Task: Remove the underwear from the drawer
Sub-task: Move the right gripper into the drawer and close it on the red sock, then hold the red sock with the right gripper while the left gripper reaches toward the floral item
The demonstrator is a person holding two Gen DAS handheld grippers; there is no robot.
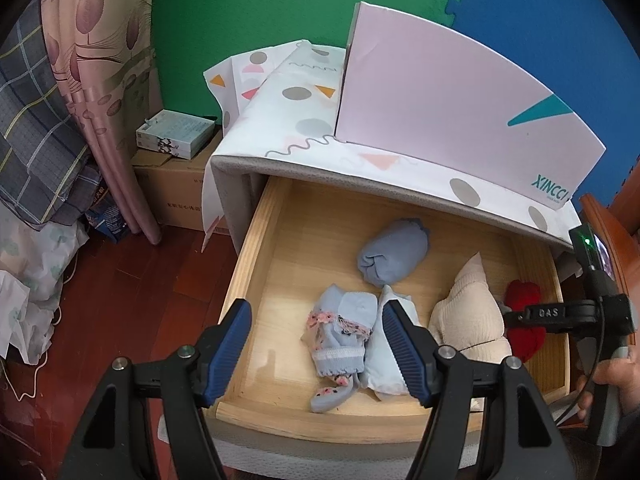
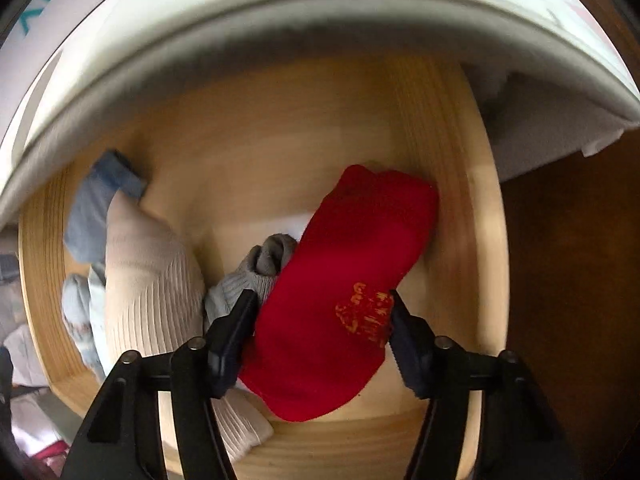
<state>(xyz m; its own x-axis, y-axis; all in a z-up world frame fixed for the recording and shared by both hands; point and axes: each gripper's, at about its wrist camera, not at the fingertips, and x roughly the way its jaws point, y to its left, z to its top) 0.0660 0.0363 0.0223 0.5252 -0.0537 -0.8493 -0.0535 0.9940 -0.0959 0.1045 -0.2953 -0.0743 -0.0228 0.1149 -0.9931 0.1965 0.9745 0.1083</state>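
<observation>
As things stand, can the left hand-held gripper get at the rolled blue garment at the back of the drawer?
Probably yes. The left hand-held gripper is open above the open drawer, and the rolled blue garment lies uncovered beyond the floral socks, clear of the cabinet top.

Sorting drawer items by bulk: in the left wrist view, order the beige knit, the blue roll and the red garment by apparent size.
1. Beige knit
2. Blue roll
3. Red garment, partly hidden by the right gripper, so unsure.

Pink box (image 1: 448, 104) on patterned cloth (image 1: 288, 120), curtain (image 1: 96, 60), cardboard carton (image 1: 172, 188)
</observation>
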